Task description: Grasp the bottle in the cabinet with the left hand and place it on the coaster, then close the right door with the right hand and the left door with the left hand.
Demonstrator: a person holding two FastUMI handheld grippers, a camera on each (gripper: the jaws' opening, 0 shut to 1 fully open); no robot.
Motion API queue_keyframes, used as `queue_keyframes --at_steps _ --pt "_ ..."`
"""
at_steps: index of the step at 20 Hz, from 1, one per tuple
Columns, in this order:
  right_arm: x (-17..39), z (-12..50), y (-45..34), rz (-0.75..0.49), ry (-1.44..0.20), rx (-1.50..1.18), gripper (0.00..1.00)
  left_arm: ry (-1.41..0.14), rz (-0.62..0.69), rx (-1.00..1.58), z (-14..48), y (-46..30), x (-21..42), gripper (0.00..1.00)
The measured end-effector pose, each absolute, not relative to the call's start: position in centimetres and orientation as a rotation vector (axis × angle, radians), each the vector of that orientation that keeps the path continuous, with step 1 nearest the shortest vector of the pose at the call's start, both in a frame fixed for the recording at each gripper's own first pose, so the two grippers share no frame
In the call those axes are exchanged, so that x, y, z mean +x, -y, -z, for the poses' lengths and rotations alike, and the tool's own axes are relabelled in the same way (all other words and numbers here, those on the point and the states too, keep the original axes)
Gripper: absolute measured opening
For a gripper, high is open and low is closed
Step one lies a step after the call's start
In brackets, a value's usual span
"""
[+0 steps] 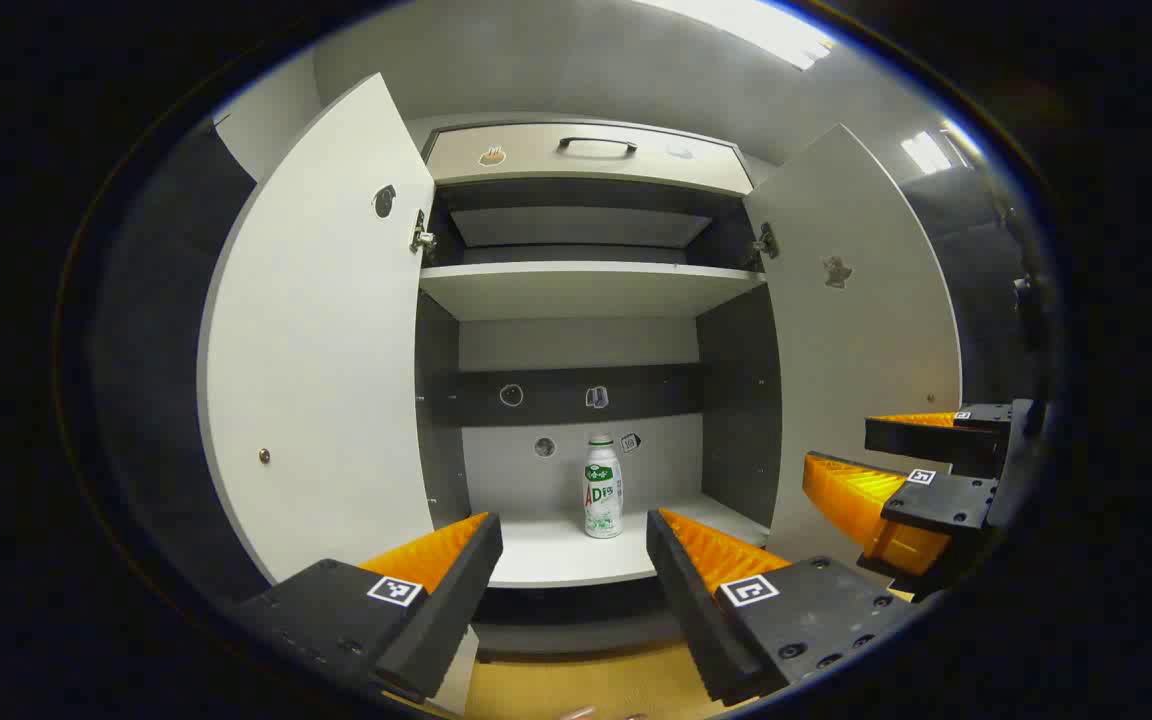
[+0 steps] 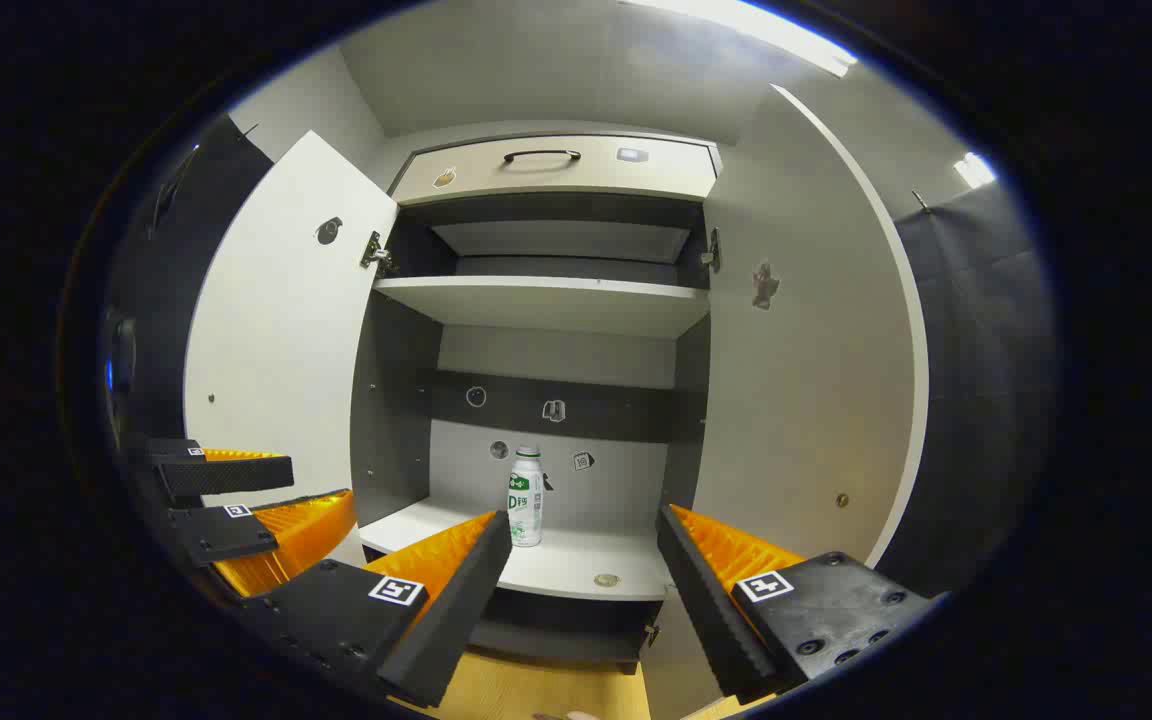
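Both doors open. Left gripper (image 1: 574,545) wide, empty, facing small white plastic bottle (image 1: 603,487) upright on lower shelf (image 1: 556,560). Right gripper (image 2: 584,545) wide, empty. Risk: off-centre approach tips light bottle.

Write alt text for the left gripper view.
A white bottle stands upright on the lower shelf of an open cabinet, both doors swung wide. The left tongs hang open in front of it; the right tongs show at the right edge.
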State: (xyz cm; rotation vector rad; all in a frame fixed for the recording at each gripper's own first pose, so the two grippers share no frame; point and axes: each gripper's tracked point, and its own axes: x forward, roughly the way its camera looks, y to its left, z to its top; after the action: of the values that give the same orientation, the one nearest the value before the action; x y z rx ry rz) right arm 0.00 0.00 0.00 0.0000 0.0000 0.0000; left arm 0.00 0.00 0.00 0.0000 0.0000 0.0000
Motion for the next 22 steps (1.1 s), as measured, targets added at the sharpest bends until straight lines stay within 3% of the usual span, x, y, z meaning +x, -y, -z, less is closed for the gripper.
queue_keyframes --at_steps 22 --pt "-1.5 0.3 -1.2 0.087 -0.03 -0.007 0.97 0.003 0.104 -0.008 0.5 -1.2 0.2 0.92"
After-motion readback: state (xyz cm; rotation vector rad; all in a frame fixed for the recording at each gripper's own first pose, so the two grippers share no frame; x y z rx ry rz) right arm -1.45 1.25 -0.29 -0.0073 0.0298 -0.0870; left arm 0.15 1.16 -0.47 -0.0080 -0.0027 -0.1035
